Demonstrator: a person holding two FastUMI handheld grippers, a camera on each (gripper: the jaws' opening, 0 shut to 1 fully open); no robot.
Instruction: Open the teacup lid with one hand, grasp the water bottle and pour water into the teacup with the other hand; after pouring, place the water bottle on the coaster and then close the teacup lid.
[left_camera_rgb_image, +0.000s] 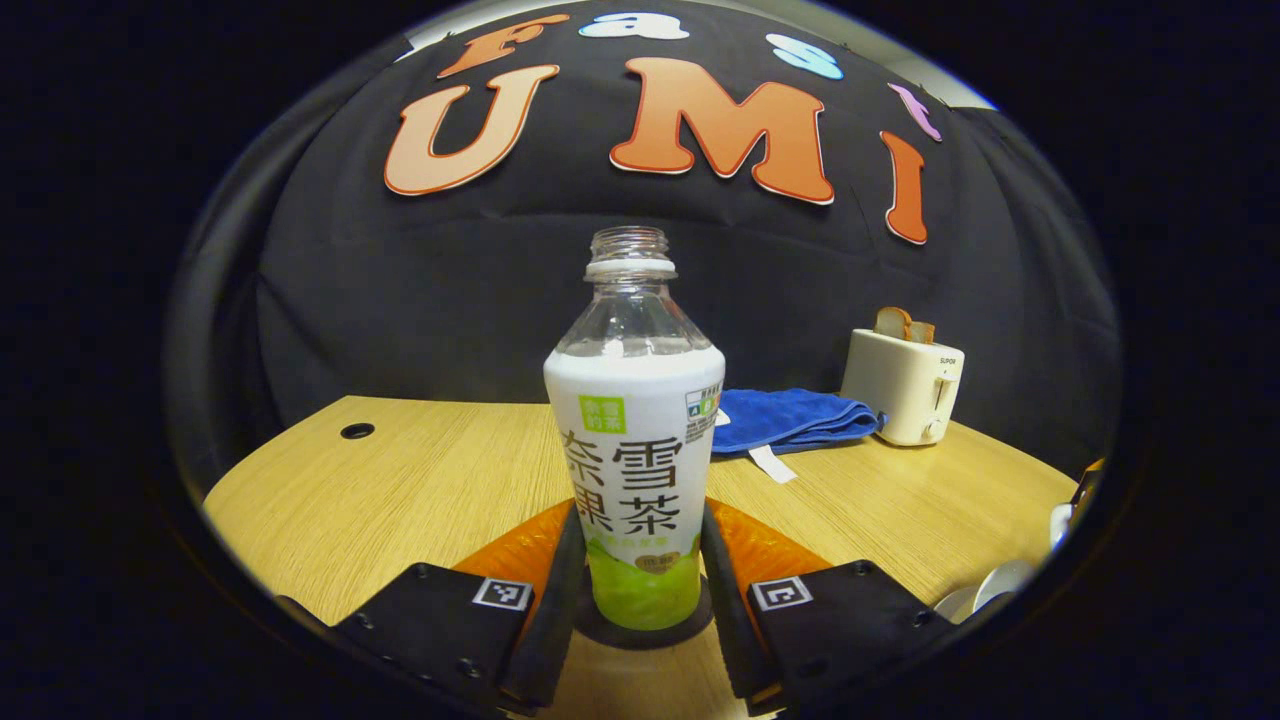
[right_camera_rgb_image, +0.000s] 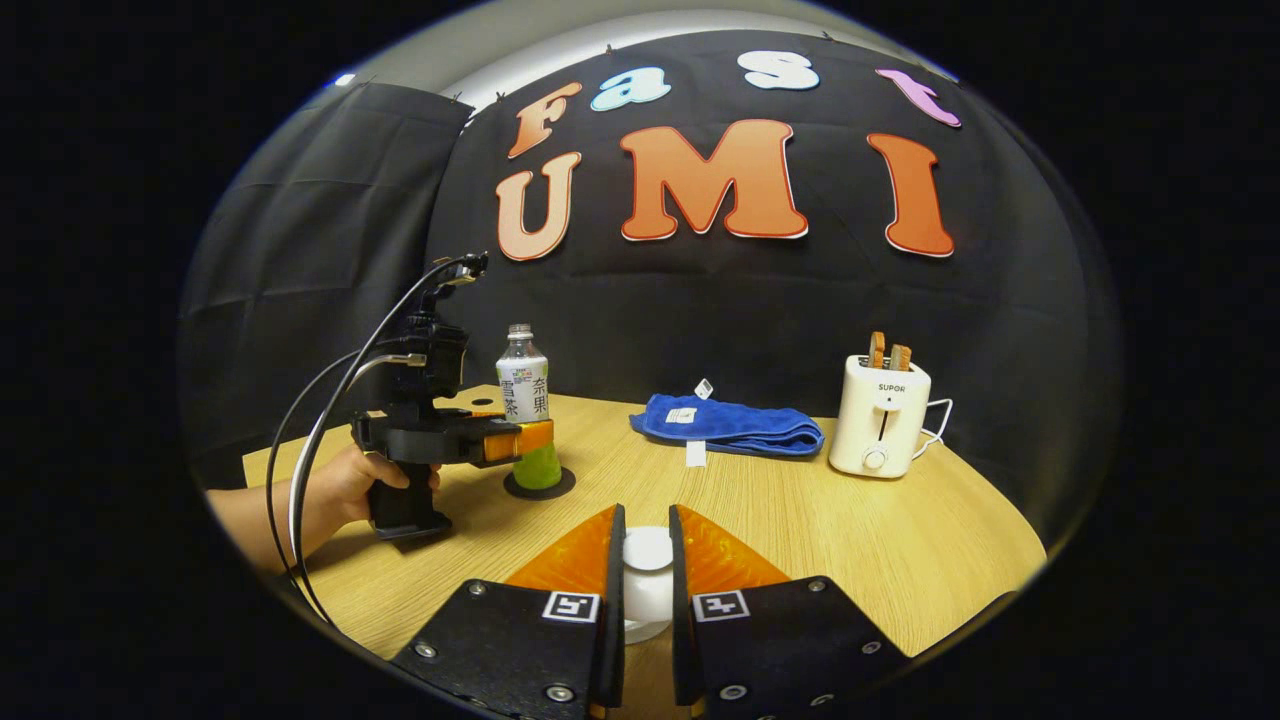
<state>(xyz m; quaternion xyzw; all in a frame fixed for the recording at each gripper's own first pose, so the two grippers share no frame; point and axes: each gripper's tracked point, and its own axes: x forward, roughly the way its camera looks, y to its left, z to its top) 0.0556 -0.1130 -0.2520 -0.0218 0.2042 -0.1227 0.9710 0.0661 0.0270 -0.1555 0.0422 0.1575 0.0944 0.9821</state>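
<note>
Left gripper view: the left gripper (left_camera_rgb_image: 640, 590) frames the clear, uncapped plastic water bottle (left_camera_rgb_image: 636, 440) with a white-and-green label; the bottle stands upright on a round dark coaster (left_camera_rgb_image: 600, 632) on the pale wooden table (left_camera_rgb_image: 420, 480); both fingers (left_camera_rgb_image: 560, 590) lie close along the bottle's lower sides, though whether they press on it cannot be told here; behind the bottle lie a folded blue towel (left_camera_rgb_image: 790, 420) and, further right, a cream two-slot toaster (left_camera_rgb_image: 905, 395) holding slices of toast; white crockery (left_camera_rgb_image: 1000, 585) shows at the right edge, too cut off to identify.

Right gripper view: the right gripper (right_camera_rgb_image: 647, 575) is closed upon the white knob of the teacup lid (right_camera_rgb_image: 647, 550), a finger pressing each side; the white teacup (right_camera_rgb_image: 645, 625) is glimpsed beneath, between the fingers; whether the lid rests on it or is raised cannot be told; to the left, a person's hand (right_camera_rgb_image: 350, 485) holds the other gripper (right_camera_rgb_image: 530, 440) level with the table, its fingertips at the bottle (right_camera_rgb_image: 525, 400), which stands on the coaster (right_camera_rgb_image: 540, 485); the towel (right_camera_rgb_image: 730, 425) and toaster (right_camera_rgb_image: 880, 415) stand near the back wall, apart from one another.
</note>
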